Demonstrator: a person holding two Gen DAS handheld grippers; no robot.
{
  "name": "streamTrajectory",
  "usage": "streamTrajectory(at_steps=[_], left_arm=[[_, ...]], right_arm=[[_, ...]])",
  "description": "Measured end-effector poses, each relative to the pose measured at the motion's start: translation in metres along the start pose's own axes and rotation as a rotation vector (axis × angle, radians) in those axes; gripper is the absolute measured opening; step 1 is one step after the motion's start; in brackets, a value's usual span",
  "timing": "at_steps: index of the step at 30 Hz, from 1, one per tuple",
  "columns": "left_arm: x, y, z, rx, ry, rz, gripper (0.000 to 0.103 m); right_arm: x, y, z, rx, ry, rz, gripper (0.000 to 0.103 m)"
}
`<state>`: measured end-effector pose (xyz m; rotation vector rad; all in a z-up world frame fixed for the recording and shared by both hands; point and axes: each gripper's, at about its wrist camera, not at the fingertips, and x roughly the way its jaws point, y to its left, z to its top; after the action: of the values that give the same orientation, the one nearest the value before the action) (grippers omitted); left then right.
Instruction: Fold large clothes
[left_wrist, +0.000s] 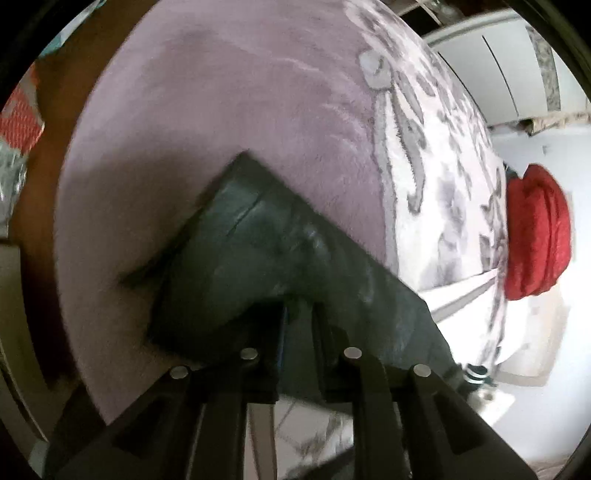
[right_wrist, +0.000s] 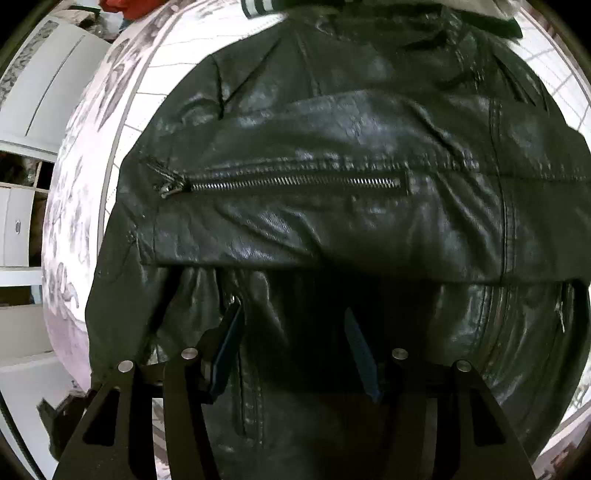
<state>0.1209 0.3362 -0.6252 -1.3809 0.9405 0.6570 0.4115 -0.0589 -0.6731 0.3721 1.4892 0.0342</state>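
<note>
A black leather jacket (right_wrist: 332, 206) lies on a lilac and white floral blanket (right_wrist: 74, 192), with a sleeve with a metal zip (right_wrist: 295, 181) folded across it. My right gripper (right_wrist: 293, 314) is open just above the jacket's lower part, holding nothing. In the left wrist view my left gripper (left_wrist: 298, 314) is shut on a dark edge of the jacket (left_wrist: 258, 236), lifted over the lilac blanket (left_wrist: 221, 110).
A red cushion (left_wrist: 535, 229) lies at the blanket's right edge. White cupboards (left_wrist: 487, 74) stand behind; they also show in the right wrist view (right_wrist: 44, 92). A brown floor strip (left_wrist: 40, 192) runs along the left.
</note>
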Motion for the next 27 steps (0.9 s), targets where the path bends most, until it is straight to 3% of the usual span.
streamTrajectory(at_steps=[2,4,12,15,17,20,23,24,25,26,27], left_arm=[[-0.01,0.017,-0.011,-0.036,0.005,0.001,0.043],[-0.011,0.031,-0.018,-0.071,0.009,-0.049,0.044],[-0.015,0.029,-0.027,-0.09,0.042,-0.075,0.044],[-0.014,0.038,-0.029,-0.08,0.024,-0.054,0.054],[-0.001,0.045,-0.024,-0.111,0.025,-0.052,0.054],[0.007,0.041,-0.015,-0.127,-0.009,-0.063,0.055],[0.005,0.02,-0.008,-0.083,-0.113,-0.026,0.056],[0.004,0.007,-0.005,-0.045,-0.162,-0.019,0.054],[0.002,-0.003,-0.003,-0.008,-0.206,-0.006,0.043],[0.0,-0.01,0.0,0.023,-0.238,0.007,0.008],[-0.002,-0.021,0.004,0.066,-0.266,0.018,0.007]], right_arm=[[0.001,-0.002,-0.001,0.003,0.009,-0.001,0.059],[0.003,-0.001,-0.002,-0.003,0.015,-0.012,0.059],[-0.001,-0.001,0.003,-0.023,0.016,-0.031,0.059],[0.001,0.005,0.002,-0.037,0.028,-0.031,0.059],[0.004,0.009,0.001,-0.044,0.031,-0.034,0.059],[0.007,0.013,0.001,-0.041,0.028,-0.025,0.059],[0.011,0.017,0.001,-0.045,0.027,-0.031,0.059],[0.012,0.018,0.001,-0.046,0.025,-0.034,0.059],[0.012,0.019,0.002,-0.048,0.021,-0.038,0.059],[0.012,0.019,0.002,-0.05,0.018,-0.042,0.059],[0.011,0.02,0.003,-0.052,0.012,-0.049,0.059]])
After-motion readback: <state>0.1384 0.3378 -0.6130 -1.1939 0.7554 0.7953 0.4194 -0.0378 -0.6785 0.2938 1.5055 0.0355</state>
